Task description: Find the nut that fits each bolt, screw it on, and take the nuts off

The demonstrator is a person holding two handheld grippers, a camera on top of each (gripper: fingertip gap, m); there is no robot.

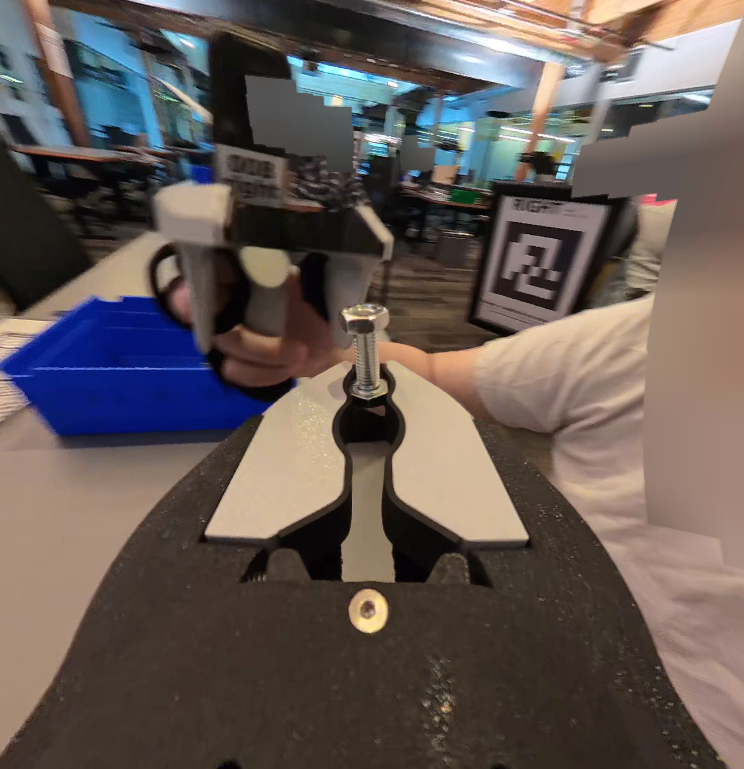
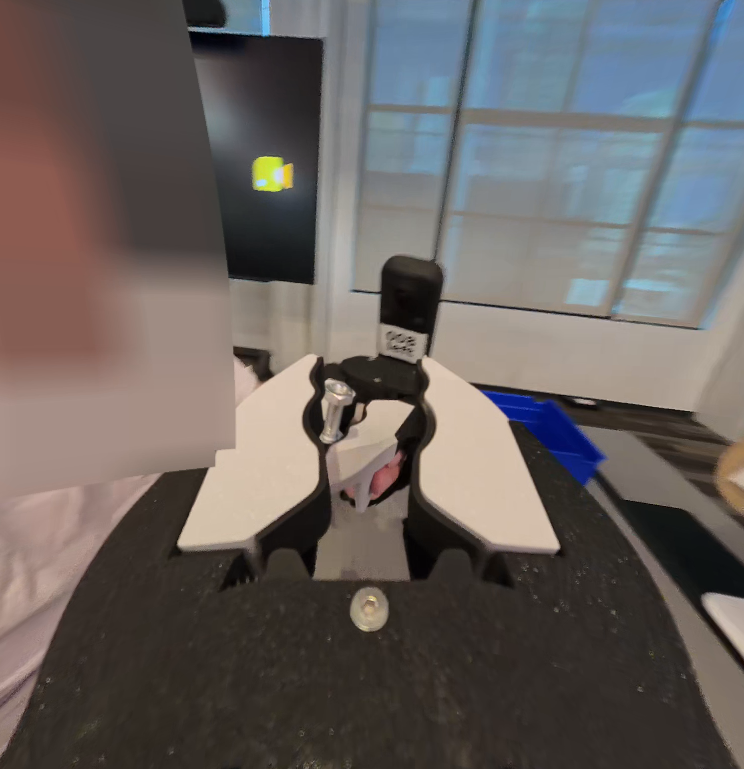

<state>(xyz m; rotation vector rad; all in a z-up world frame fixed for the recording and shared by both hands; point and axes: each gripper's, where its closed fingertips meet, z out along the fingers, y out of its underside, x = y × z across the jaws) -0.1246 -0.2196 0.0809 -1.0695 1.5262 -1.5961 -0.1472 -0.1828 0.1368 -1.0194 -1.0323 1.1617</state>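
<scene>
The left claw (image 1: 368, 389) is squeezed shut on the bolt (image 1: 365, 349), which stands up with a nut (image 1: 368, 391) low on it, so keep it still while the wide-open, empty right claw (image 2: 368, 410) pinches the nut squarely, by the blue bin (image 1: 125, 370).

A framed placard (image 1: 541, 258) with a black-and-white square code and a line of lettering above it stands at 2 o'clock in the left wrist view. A white sticker (image 1: 251, 172) with blurred print sits on the right gripper's camera mount at 11 o'clock. Another coded sticker (image 2: 402, 342) sits under the left gripper's black camera in the right wrist view.
</scene>
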